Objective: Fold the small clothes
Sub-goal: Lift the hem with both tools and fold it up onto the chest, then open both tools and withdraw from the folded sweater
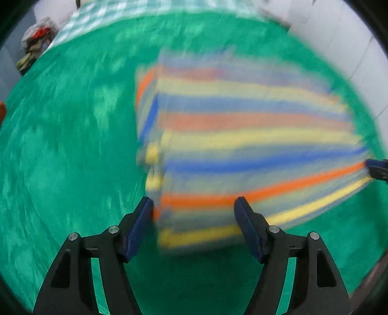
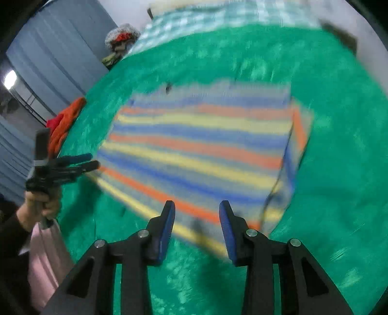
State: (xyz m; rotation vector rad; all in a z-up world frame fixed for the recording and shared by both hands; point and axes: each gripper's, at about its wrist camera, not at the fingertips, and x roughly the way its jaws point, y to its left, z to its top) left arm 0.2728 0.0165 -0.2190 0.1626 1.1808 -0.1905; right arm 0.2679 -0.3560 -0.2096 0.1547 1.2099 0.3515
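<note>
A striped garment in blue, orange, yellow and grey lies flat on the green cover, with one side folded over. It shows blurred in both views, and in the right wrist view too. My left gripper is open, its jaws spread over the garment's near left corner. My right gripper is open above the garment's near edge. The left gripper also shows at the garment's left edge in the right wrist view, held by a hand. A tip of the right gripper shows at the garment's right edge.
The green cover spreads over a bed. A checked sheet lies at the far end. A heap of clothes sits beyond the far left corner. An orange-red garment lies at the left edge. Grey curtains hang behind.
</note>
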